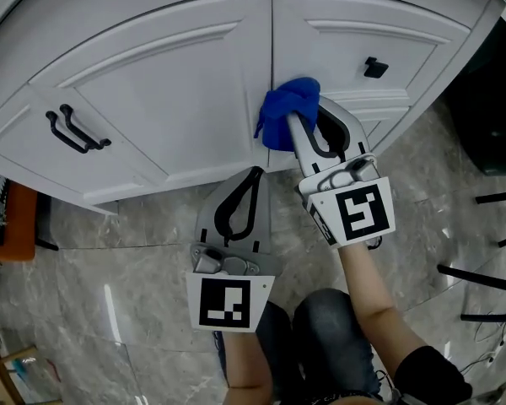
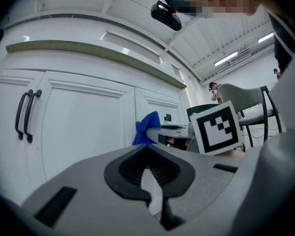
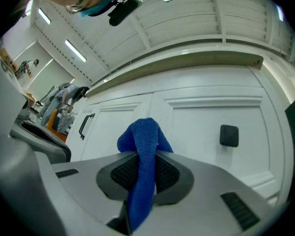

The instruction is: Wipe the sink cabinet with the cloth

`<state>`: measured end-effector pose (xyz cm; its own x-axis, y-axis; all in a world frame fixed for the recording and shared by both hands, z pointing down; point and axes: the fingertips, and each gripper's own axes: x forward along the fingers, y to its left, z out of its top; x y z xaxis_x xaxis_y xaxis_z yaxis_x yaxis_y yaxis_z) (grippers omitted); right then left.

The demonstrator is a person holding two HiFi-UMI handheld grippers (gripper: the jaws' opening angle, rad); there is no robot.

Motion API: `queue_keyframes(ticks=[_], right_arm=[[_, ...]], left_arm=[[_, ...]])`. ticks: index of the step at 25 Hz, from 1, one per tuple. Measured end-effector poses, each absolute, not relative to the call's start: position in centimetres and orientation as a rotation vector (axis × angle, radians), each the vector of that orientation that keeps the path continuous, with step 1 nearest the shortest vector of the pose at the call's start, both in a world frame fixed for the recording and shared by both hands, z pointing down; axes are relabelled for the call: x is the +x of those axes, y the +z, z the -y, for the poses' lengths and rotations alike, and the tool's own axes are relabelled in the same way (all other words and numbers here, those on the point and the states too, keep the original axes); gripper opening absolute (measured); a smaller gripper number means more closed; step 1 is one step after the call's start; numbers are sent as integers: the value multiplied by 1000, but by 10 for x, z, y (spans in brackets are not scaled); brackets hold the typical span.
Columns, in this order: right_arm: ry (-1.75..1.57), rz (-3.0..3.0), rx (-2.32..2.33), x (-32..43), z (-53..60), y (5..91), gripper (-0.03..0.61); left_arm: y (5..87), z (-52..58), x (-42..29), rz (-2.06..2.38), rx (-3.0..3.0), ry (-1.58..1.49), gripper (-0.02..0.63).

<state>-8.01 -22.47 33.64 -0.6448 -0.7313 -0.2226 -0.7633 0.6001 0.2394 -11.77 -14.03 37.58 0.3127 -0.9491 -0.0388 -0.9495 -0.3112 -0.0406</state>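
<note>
The white sink cabinet fills the top of the head view. A blue cloth is bunched against it at the seam between two doors, low on the front. My right gripper is shut on the blue cloth, which hangs down between the jaws in the right gripper view, with the cabinet door just behind. My left gripper is shut and holds nothing, hanging below the cabinet over the floor. In the left gripper view the left gripper faces the cabinet, with the cloth beyond it.
Two black bar handles sit on the left door and a black knob on the right door. The floor is grey marble tile. An orange stool stands at far left, black chair legs at right. The person's knees are below.
</note>
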Motion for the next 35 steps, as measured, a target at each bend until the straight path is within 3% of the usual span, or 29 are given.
queue_keyframes(ticks=[35], right_arm=[[604, -2742, -1265, -70, 234, 343, 60]], left_arm=[[371, 144, -84, -1708, -2536, 25, 6]])
